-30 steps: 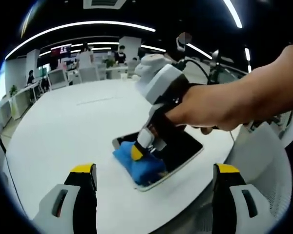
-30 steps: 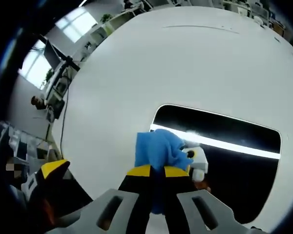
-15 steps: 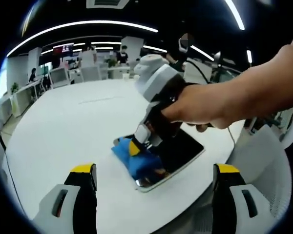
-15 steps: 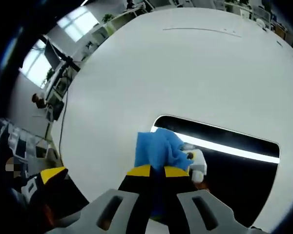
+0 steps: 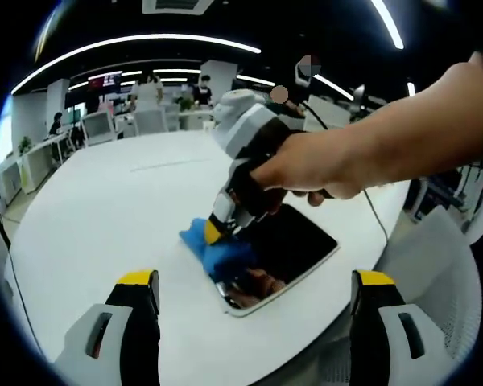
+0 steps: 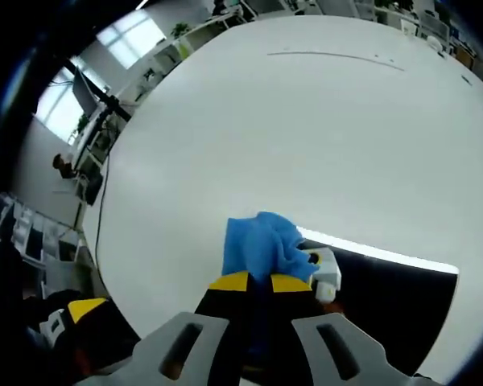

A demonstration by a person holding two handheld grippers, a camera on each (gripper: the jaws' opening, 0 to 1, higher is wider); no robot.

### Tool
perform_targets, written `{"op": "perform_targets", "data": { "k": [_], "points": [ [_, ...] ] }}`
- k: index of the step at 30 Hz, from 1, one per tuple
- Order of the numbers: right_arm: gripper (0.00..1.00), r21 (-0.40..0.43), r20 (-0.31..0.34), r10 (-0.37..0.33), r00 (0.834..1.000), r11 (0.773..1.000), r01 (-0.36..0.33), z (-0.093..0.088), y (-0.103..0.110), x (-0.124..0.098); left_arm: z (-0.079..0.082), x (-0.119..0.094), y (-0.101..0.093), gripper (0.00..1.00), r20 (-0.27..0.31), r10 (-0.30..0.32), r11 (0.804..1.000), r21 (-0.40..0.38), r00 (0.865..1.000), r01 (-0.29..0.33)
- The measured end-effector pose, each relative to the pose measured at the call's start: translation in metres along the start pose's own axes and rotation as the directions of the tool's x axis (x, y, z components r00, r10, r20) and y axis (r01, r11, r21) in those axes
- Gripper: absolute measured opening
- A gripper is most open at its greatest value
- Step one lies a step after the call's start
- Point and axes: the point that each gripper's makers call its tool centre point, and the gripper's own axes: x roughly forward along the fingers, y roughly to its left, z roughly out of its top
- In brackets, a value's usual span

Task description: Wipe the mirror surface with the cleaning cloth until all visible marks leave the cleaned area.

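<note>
In the left gripper view, a flat rectangular mirror point(image 5: 294, 249) lies on the round white table point(image 5: 105, 217), close to the table's near edge. Its dark glass reflects the hand above it. A blue cloth point(image 5: 221, 253) sits bunched on the mirror's left corner, spilling over that edge onto the tabletop. The right gripper point(image 5: 217, 233) comes in from the right, held in a person's hand point(image 5: 306, 169), and its jaws are pressed together on the top of the cloth, pushing it down against the glass. The left gripper point(image 5: 253, 293) hangs above the near table edge with its yellow-tipped jaws spread wide and nothing between them, well apart from the mirror.

In the right gripper view, the right gripper point(image 6: 259, 283) has its two yellow-tipped jaws closed tight on the cloth point(image 6: 262, 245), which bulges out beyond the tips. The cloth covers the mirror's point(image 6: 394, 301) far left corner, half on the glass and half on the table point(image 6: 306, 121). A bright strip of ceiling light is reflected along the mirror's far edge, and the gripper's reflection shows beside the cloth. The left gripper point(image 6: 76, 318) shows low at the left, past the table edge; its jaw spread cannot be told from here.
</note>
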Motion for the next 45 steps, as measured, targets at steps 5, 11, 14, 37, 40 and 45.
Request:
{"op": "perform_targets", "data": {
  "k": [5,11,14,37,40,45],
  "points": [
    [0.02,-0.013,0.000,-0.006,1.000,1.000,0.006,0.007,-0.002,0.000,0.000,-0.001,0.000,0.99,0.000,0.002,1.000,-0.005,1.000,-0.002],
    [0.02,-0.040,0.003,-0.011,1.000,0.999,0.012,0.015,-0.005,0.003,0.001,-0.001,0.001,0.99,0.002,0.011,1.000,0.013,1.000,-0.011],
    [0.02,-0.042,0.005,-0.009,1.000,0.999,0.010,0.013,-0.003,-0.001,0.000,0.000,0.001,0.99,-0.003,0.007,1.000,0.009,1.000,-0.007],
    [0.02,-0.068,-0.019,0.002,1.000,0.998,-0.003,0.014,-0.015,-0.006,0.001,0.000,0.002,0.99,-0.008,0.023,0.998,0.060,1.000,-0.022],
    [0.02,-0.071,-0.020,-0.002,1.000,0.998,0.000,0.015,-0.020,-0.005,0.001,0.000,0.003,0.99,-0.006,0.029,0.998,0.055,1.000,-0.028],
    [0.02,-0.075,-0.018,0.001,1.000,0.997,-0.002,0.016,-0.023,-0.002,0.001,0.000,0.003,0.99,-0.009,0.033,0.998,0.058,0.999,-0.033]
  ]
}}
